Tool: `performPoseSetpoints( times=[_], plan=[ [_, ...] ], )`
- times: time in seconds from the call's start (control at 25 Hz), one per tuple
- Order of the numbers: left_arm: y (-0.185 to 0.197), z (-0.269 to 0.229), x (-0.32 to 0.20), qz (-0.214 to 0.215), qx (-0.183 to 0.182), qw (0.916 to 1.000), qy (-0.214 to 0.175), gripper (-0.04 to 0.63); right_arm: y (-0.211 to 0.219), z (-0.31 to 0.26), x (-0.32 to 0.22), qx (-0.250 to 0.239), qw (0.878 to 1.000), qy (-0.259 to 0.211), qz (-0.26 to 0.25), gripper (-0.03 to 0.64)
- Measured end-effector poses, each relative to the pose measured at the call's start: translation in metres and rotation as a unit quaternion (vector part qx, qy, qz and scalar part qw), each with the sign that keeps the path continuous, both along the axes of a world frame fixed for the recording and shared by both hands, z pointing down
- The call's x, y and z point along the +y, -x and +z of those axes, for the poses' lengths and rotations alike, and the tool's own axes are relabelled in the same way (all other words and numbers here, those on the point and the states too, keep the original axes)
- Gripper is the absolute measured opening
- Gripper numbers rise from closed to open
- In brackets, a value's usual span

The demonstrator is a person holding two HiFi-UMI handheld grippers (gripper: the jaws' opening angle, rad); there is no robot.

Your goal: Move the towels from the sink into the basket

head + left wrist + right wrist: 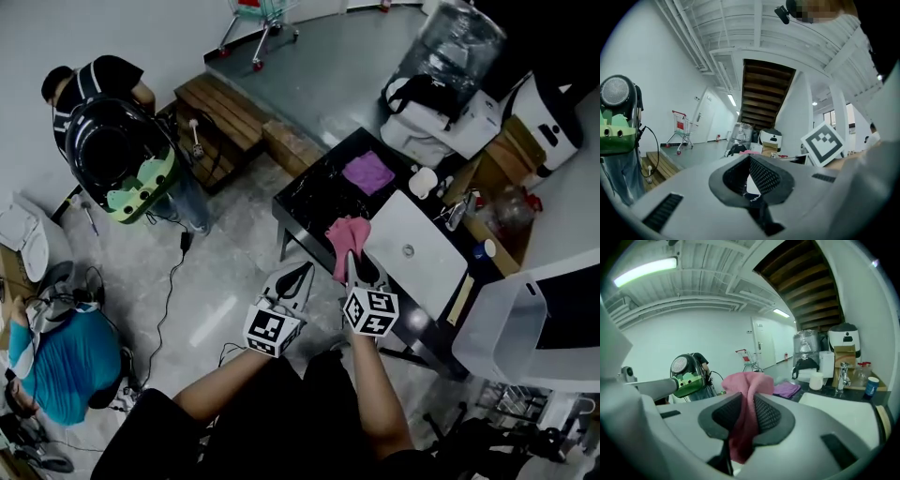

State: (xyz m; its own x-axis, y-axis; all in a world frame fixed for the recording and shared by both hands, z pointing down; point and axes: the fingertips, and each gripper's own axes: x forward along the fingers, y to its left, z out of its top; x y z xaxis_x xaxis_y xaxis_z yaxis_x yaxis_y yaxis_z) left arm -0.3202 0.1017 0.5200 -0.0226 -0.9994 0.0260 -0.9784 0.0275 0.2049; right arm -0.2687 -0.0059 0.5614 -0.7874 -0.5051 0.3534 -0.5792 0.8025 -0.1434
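A pink towel hangs over the near-left end of the black counter, and my right gripper is shut on it. In the right gripper view the pink towel bunches up between the pads and drapes down from the right gripper. A purple towel lies flat further back on the counter, seen as the purple towel beyond the jaws. The white sink is just right of the held towel. My left gripper hangs beside the right one, off the counter's edge, shut and empty.
A translucent plastic basket stands at the right, beyond the sink. A faucet, a white cup, a water jug and boxes crowd the counter's far end. A person by a black and green machine stands far left, near a wooden bench.
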Motion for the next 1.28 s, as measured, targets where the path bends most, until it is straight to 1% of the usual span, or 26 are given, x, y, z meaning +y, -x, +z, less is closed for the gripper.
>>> performPoseSetpoints(
  times=[0.12, 0.24, 0.32, 0.44, 0.52, 0.72, 0.88, 1.08, 1.28],
  plan=[
    [-0.020, -0.008, -0.009, 0.014, -0.007, 0.9998, -0.008, 0.003, -0.020, -0.018, 0.000, -0.013, 1.000, -0.024, 0.014, 0.095],
    [-0.051, -0.016, -0.019, 0.037, -0.014, 0.9991, -0.017, 0.002, -0.048, -0.033, 0.001, -0.022, 0.999, -0.040, 0.027, 0.095],
    [-0.073, -0.022, -0.031, 0.047, -0.009, 0.9986, -0.021, 0.003, -0.073, -0.041, -0.005, -0.028, 0.998, -0.044, 0.043, 0.095],
    [-0.106, -0.026, -0.051, 0.053, -0.002, 0.9985, -0.012, 0.003, -0.114, -0.049, -0.018, -0.035, 0.996, -0.045, 0.070, 0.095],
    [-0.135, -0.030, -0.062, 0.067, -0.004, 0.9977, -0.009, 0.002, -0.146, -0.054, -0.024, -0.034, 0.994, -0.051, 0.086, 0.095],
    [-0.211, -0.047, -0.091, 0.108, -0.026, 0.9937, -0.016, 0.003, -0.219, -0.070, -0.041, -0.035, 0.990, -0.070, 0.114, 0.095],
    [-0.268, -0.055, -0.115, 0.124, -0.032, 0.9916, -0.019, 0.003, -0.276, -0.087, -0.056, -0.048, 0.987, -0.087, 0.130, 0.095],
    [-0.336, -0.062, -0.141, 0.137, -0.049, 0.9891, -0.026, 0.003, -0.336, -0.102, -0.072, -0.069, 0.984, -0.102, 0.130, 0.095],
    [-0.403, -0.064, -0.164, 0.151, -0.057, 0.9865, -0.024, 0.003, -0.399, -0.107, -0.087, -0.074, 0.981, -0.110, 0.145, 0.095]
  ],
)
